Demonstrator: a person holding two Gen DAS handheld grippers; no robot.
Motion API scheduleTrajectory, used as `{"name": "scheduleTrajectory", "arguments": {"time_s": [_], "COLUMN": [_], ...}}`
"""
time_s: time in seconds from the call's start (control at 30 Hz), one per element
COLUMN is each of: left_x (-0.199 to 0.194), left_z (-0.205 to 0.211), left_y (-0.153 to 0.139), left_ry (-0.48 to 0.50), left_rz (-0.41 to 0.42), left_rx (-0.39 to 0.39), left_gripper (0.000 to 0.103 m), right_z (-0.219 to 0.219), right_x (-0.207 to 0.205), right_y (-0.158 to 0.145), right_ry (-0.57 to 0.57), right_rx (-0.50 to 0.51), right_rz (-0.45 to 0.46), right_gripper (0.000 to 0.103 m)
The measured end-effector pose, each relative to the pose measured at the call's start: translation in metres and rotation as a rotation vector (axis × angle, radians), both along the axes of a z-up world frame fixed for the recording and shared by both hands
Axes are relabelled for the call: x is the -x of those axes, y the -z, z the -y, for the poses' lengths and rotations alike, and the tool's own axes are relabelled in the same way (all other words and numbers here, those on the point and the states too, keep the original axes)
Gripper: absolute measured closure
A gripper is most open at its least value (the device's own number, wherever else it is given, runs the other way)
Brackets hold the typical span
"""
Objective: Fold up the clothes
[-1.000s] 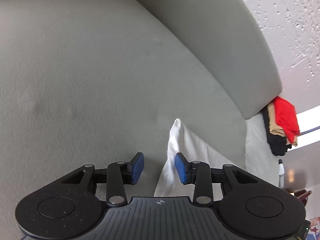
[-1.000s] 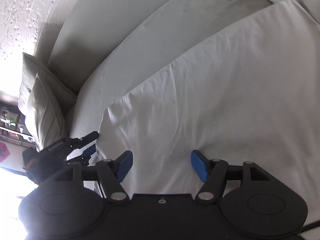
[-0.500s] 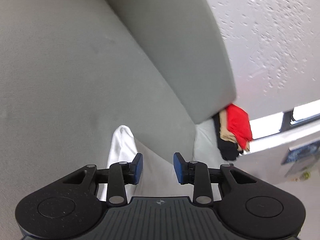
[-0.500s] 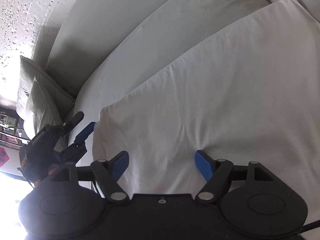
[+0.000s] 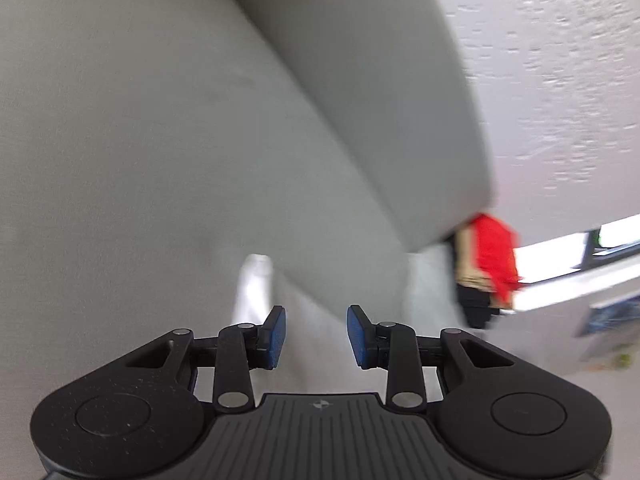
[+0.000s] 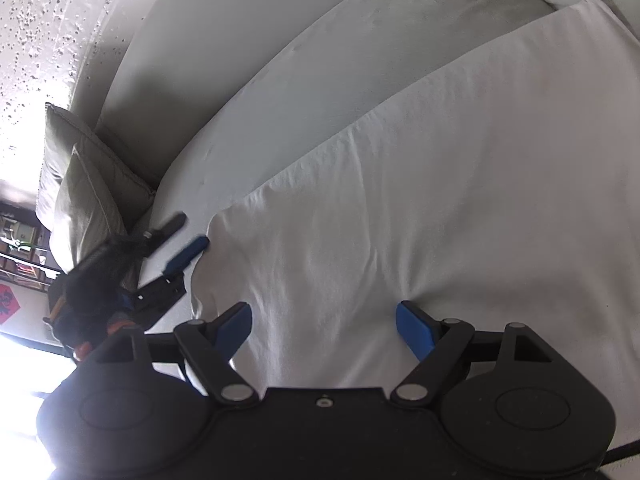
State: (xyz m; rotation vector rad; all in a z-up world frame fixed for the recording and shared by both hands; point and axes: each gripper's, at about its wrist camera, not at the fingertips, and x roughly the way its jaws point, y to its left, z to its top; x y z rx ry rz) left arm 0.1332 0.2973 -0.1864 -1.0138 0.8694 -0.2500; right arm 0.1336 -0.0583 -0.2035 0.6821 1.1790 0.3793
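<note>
A white garment (image 6: 420, 184) lies spread flat on the grey sofa seat (image 6: 280, 80). My right gripper (image 6: 324, 324) hovers over its near edge. Its jaws are opening wide, cloth lies under the gap, and neither pad presses on it. My left gripper (image 6: 182, 240) sits at the garment's left corner, fingers apart, with its blue pad (image 6: 188, 254) just beside the cloth edge. In the left wrist view, the left gripper (image 5: 316, 332) stands partly open. The white corner (image 5: 254, 284) shows just past its left pad, and pale cloth runs below the gap.
The sofa backrest (image 5: 380, 100) rises behind the seat. A stack of red, tan and black clothes (image 5: 488, 268) sits at the sofa's far end. Two beige pillows (image 6: 80, 184) lean at the other end. A textured wall and bright windows lie beyond.
The left gripper has swung and come closer to the garment's left corner. The right gripper's jaws have spread wider while it stayed where it was.
</note>
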Motion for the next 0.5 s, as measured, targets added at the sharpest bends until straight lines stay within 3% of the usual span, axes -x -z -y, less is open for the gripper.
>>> {"name": "scheduleTrajectory", "arguments": {"time_s": [0.13, 0.23, 0.33, 0.4, 0.5], "left_x": [0.008, 0.010, 0.011, 0.010, 0.011], "left_z": [-0.006, -0.002, 0.005, 0.015, 0.025], "left_y": [-0.004, -0.005, -0.008, -0.012, -0.018], "left_ry": [0.002, 0.024, 0.059, 0.083, 0.112], "left_rz": [-0.030, -0.075, -0.066, -0.041, 0.008], "left_rx": [-0.033, -0.127, -0.190, -0.246, -0.289], "left_gripper": [0.067, 0.067, 0.071, 0.091, 0.103], "right_z": [-0.001, -0.001, 0.000, 0.000, 0.000], "right_x": [-0.001, -0.001, 0.000, 0.001, 0.000], "right_y": [0.000, 0.000, -0.001, -0.001, -0.001], "right_ry": [-0.005, -0.009, -0.012, -0.010, -0.006], "right_rx": [-0.001, 0.003, 0.006, 0.005, 0.005], "right_rz": [0.002, 0.006, 0.013, 0.013, 0.010], "right_gripper": [0.024, 0.024, 0.023, 0.023, 0.023]}}
